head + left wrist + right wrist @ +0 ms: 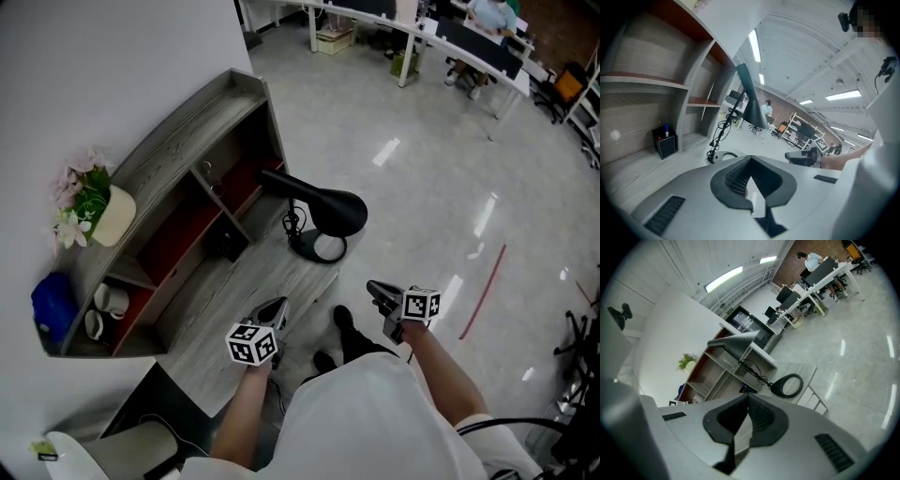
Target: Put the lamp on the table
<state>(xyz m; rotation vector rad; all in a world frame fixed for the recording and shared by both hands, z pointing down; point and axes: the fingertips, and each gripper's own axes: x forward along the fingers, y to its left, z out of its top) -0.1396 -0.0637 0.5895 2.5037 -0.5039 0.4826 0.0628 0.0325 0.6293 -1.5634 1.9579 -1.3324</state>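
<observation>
Lamp (319, 211) stands on the table (225, 319), its ring base near the far edge. The left gripper view alone resolves pens in a black holder (664, 140); the head view alone shows both my forearms drawn close. Left gripper (272, 312) and right gripper (380, 292): fingers clenched, empty, pointing slightly downward.

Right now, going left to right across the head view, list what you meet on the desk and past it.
blue bundle → white mugs → black pen holder → black desk lamp → right gripper
</observation>
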